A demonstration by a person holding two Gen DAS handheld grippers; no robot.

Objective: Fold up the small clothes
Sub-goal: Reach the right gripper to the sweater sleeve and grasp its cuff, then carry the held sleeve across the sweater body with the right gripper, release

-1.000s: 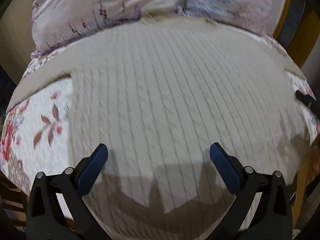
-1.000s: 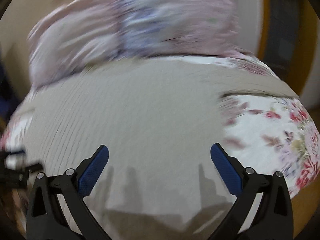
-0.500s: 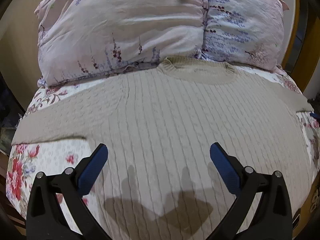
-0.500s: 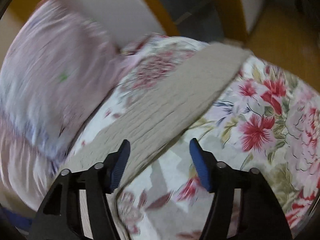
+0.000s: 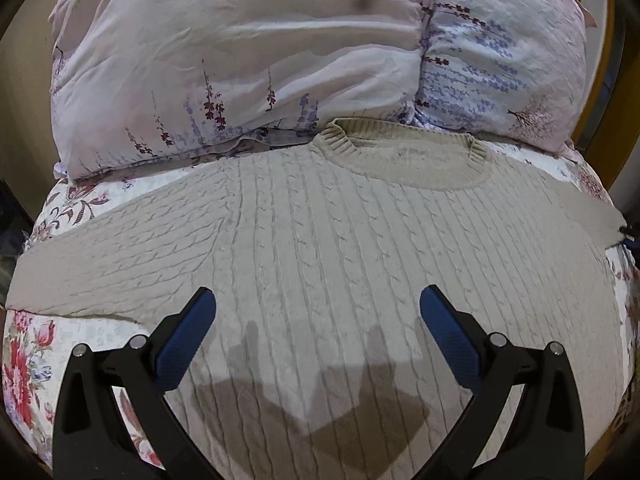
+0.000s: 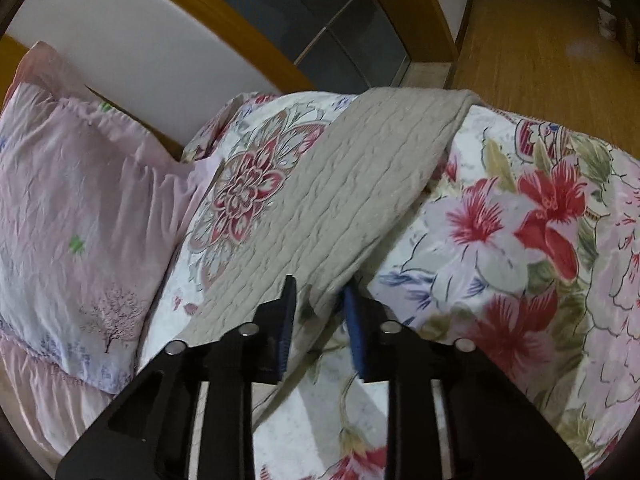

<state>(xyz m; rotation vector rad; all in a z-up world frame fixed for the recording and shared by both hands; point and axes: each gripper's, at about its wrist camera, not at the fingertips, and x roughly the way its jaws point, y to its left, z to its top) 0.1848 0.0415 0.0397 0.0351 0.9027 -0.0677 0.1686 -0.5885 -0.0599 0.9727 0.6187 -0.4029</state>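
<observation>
1. Since half a second ago the right gripper point(image 6: 318, 300) has narrowed its jaws around the sleeve point(image 6: 352, 184) edge; whether the pads actually pinch the knit, can't tell.
2. Left gripper point(image 5: 318, 320) hangs wide open over the beige cable-knit sweater point(image 5: 340, 248), gripping nothing.
3. Sweater lies flat on the floral bedspread point(image 5: 24, 356), collar at 12 o'clock touching the pink pillow point(image 5: 240, 60).
4. In the right view, the sleeve runs toward 1 o'clock, ending at the bed's edge by the wooden floor point(image 6: 540, 40).
</observation>
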